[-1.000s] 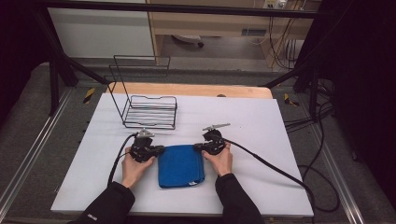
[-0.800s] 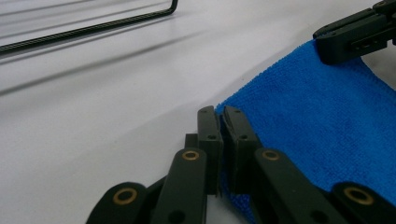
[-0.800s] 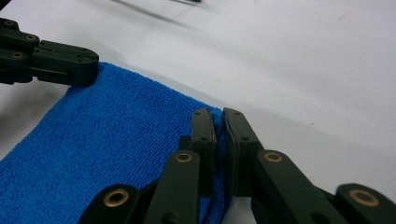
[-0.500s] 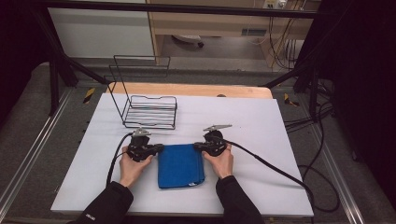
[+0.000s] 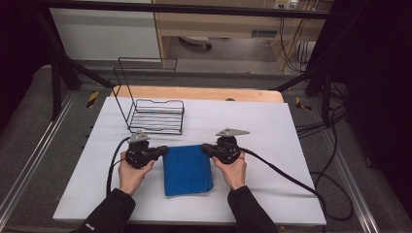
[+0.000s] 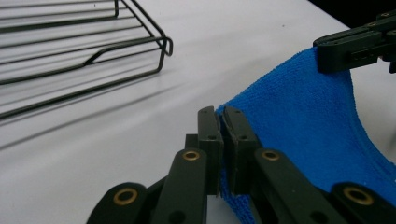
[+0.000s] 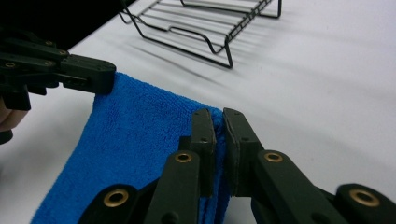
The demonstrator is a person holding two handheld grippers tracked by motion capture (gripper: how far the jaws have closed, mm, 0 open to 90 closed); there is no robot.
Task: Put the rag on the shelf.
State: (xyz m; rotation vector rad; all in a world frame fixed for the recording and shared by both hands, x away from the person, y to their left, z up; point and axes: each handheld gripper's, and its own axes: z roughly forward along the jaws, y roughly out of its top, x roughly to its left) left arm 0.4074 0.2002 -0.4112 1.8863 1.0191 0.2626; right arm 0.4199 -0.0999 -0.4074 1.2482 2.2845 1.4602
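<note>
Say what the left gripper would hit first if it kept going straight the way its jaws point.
Probably the right gripper: the left gripper aims along the raised edge of the blue cloth, whose other corner that one pinches. Depth is uncertain.

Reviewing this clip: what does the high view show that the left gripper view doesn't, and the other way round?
High view alone: both hands, the trailing cables, the grey plate on the right tongs, the whole wire rack with its tall back frame, and the wooden board behind the table.

Left gripper view alone: the left tongs close up, jaws pinched on a corner of the blue cloth, which sags between the two grips.

Both: the cloth, the rack, the white table and the right tongs at the cloth's other corner.
</note>
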